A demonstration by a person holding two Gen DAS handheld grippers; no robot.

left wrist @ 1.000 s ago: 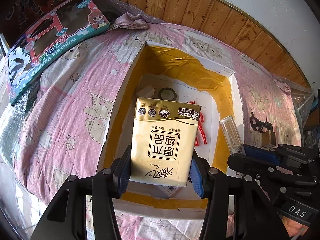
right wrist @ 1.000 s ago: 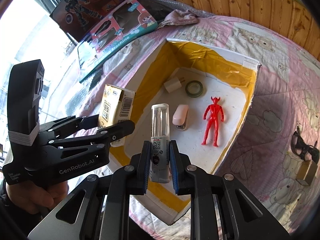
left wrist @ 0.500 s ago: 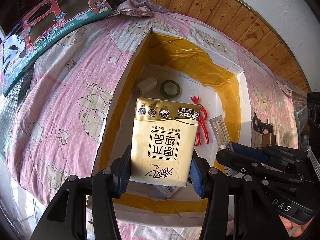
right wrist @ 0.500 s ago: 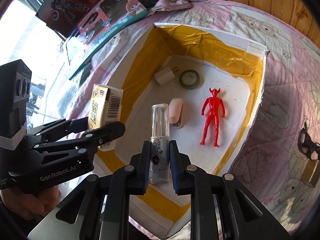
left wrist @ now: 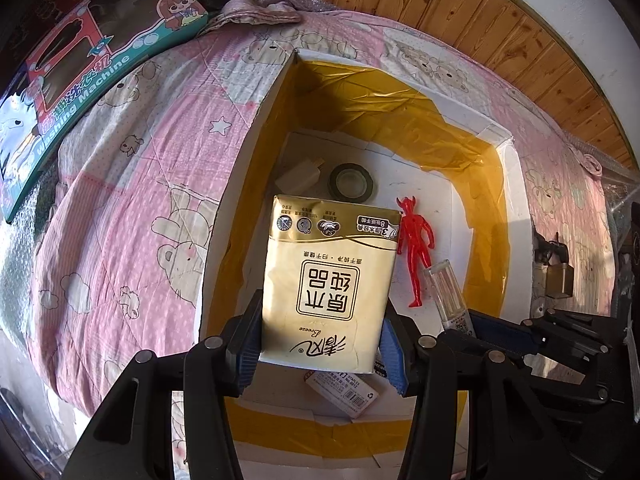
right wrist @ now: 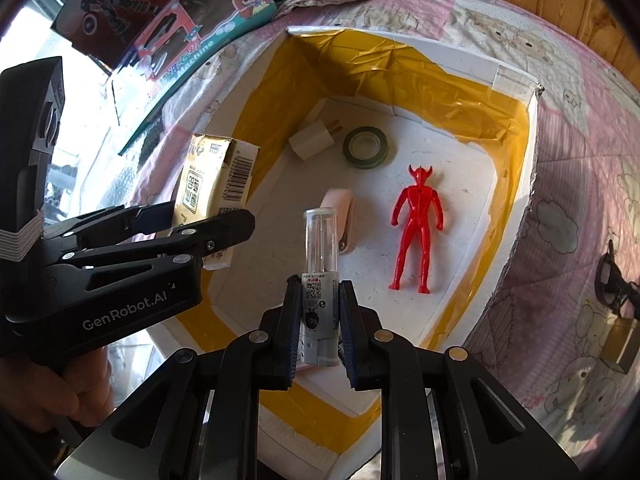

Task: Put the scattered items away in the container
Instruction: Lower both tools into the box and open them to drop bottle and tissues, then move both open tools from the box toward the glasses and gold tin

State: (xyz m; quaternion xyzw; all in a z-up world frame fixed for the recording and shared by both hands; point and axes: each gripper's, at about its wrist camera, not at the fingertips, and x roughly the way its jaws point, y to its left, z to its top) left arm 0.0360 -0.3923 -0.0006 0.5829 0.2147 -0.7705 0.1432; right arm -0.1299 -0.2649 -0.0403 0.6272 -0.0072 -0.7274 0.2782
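Low in the centre of the left-wrist frame, a gold tissue pack [left wrist: 326, 284], judged soft and light, is pinched across its lower sides by the left tongs [left wrist: 320, 338] above the yellow-lined box [left wrist: 516, 184]; a stiff, slippery clear tube [right wrist: 320, 264] is clamped at its labelled base by the right tongs [right wrist: 320, 322].

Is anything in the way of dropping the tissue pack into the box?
Nothing blocks it. The tissue pack hangs over the open box. A stapler lies on the floor nearby, so it may land on that.
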